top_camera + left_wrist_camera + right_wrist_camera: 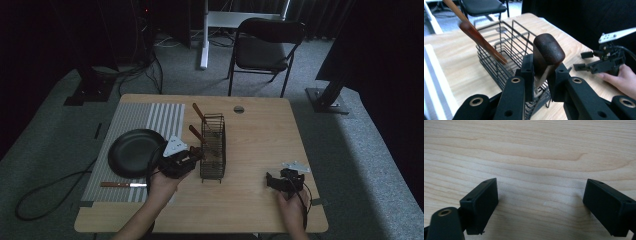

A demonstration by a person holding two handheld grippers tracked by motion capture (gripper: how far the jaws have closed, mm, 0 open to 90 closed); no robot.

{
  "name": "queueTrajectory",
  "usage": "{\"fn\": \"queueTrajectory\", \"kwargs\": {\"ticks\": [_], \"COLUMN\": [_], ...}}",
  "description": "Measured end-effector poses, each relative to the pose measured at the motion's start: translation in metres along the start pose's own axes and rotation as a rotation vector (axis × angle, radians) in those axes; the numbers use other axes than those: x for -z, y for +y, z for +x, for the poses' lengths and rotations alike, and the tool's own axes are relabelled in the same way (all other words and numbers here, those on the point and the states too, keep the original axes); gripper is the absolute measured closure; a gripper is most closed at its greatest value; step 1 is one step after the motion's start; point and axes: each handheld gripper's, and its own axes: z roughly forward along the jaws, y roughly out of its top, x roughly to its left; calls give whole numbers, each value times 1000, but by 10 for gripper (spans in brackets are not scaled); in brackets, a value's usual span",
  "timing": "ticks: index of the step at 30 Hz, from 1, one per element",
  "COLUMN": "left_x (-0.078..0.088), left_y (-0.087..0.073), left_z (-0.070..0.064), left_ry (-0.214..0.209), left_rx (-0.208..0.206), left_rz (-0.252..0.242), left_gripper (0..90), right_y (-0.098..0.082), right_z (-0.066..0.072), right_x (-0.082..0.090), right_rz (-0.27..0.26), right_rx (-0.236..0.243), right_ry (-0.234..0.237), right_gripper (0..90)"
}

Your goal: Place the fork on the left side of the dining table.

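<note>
My left gripper [192, 156] is at the near left corner of the black wire basket [212, 145]. In the left gripper view it [541, 67] is shut on the dark brown wooden handle [547, 53] of a utensil, which stands upright between the pads; its lower end is hidden behind the jaws. Two more wooden handles [200, 114] [196, 134] lean out of the basket's left side. My right gripper [272, 181] rests low over the table at the near right, open, with bare wood [536, 150] between its jaws [541, 205].
A black round plate [136, 152] lies on a striped mat [145, 117] at the left. A wooden-handled knife [122, 184] lies on the mat near the front edge. A folding chair [265, 47] stands beyond the table's far edge.
</note>
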Motion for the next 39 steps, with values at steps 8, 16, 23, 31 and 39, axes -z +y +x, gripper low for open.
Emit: {"fn": "queueTrajectory", "kwargs": {"ticks": [8, 16, 23, 31, 39], "left_x": [15, 29, 31, 32, 43], "left_y": [22, 58, 89, 94, 91], "left_z": [9, 20, 43, 71, 108], "left_ry": [8, 28, 63, 100, 158], "left_rx": [16, 11, 26, 83, 135], "left_rz": [-48, -102, -134, -146, -148], "left_gripper": [773, 775, 774, 774, 772], "right_y": [0, 0, 0, 0, 0], "right_z": [0, 0, 0, 0, 0], "right_x": [0, 0, 0, 0, 0], "right_rz": [2, 1, 0, 0, -2], "right_rx": [-2, 0, 1, 0, -1], "right_ry": [1, 0, 0, 0, -1], "right_gripper": [124, 124, 124, 124, 124]}}
